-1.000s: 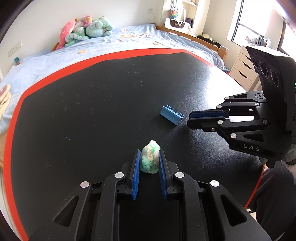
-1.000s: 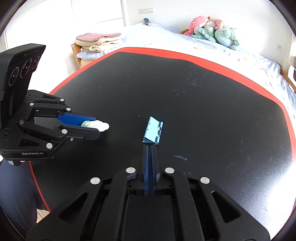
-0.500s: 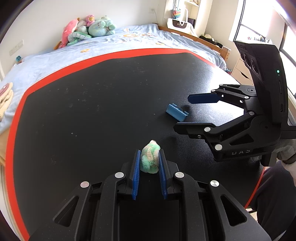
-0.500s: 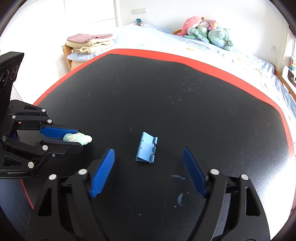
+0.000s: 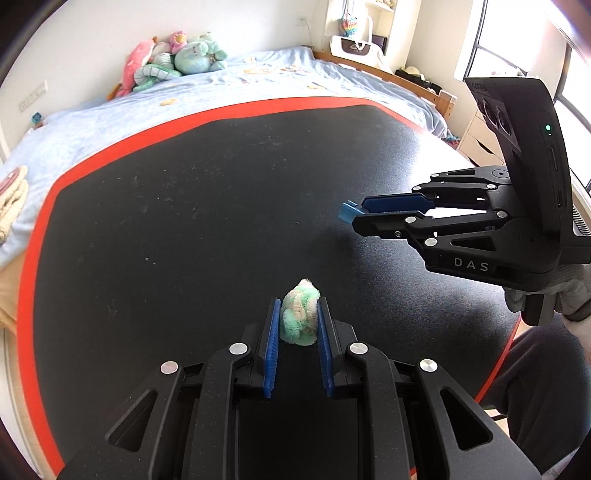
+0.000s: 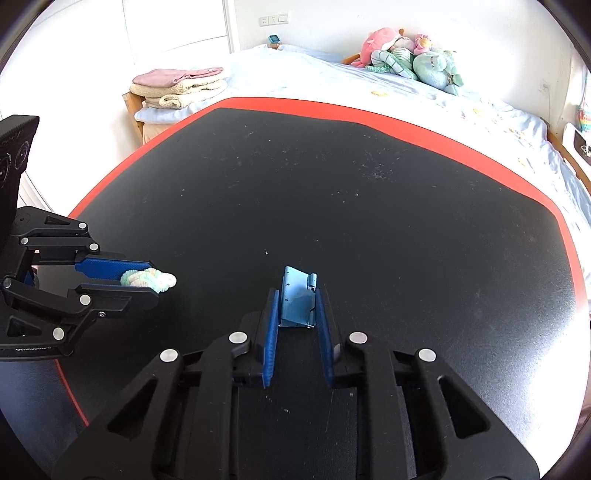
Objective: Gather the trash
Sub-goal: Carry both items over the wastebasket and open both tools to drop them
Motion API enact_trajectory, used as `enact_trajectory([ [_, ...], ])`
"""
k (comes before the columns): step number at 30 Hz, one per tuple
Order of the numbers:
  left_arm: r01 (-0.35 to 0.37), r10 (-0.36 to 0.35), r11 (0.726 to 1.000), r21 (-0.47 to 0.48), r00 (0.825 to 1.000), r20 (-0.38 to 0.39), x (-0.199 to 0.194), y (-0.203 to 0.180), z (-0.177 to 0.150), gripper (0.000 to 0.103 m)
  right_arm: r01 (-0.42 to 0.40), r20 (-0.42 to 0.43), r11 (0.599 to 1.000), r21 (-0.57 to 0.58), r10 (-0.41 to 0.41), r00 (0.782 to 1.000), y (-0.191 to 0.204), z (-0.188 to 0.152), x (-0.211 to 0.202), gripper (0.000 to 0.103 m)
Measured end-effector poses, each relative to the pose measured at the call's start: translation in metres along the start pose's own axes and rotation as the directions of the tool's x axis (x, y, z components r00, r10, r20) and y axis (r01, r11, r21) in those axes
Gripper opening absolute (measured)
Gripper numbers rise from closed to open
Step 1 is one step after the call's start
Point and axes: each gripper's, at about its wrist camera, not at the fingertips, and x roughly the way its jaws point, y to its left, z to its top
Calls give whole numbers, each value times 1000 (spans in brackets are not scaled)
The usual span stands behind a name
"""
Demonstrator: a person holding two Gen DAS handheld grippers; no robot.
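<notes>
Two trash pieces gripped above black round table with red rim (image 6: 369,206): crumpled green-and-white fluffy wad (image 5: 300,317) clamped in left gripper (image 5: 298,325), flat blue metallic wrapper (image 6: 298,301) between closing jaws of right gripper (image 6: 297,317), pads touching its edges

Daylight floods in from the window (image 5: 491,48), blown out to white. The far wall (image 6: 480,22) is overexposed too. A soft sheen lies on the black bench (image 6: 535,332). Fisheye bending curves the edges, with dark corners. Focus is sharp.
</notes>
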Motion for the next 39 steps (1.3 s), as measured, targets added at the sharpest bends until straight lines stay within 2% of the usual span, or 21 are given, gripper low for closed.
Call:
enact_trajectory([
  [10, 1, -1, 1000, 6, 1000, 17, -40, -24, -8, 19, -1, 3, 999, 33, 1, 1000, 14, -30, -73, 19],
  [22, 24, -24, 1000, 14, 999, 45, -93, -61, -44, 19, 0, 40, 999, 46, -2, 999, 50, -87, -171, 19],
  [30, 56, -56, 998, 25, 998, 29, -106, -85, -71, 19, -29, 11, 998, 47, 29, 1000, 71, -128, -194, 20],
  [39, 87, -88, 995, 42, 996, 11, -112, -103, -93, 19, -56, -17, 997, 58, 57, 998, 87, -156, -194, 20],
])
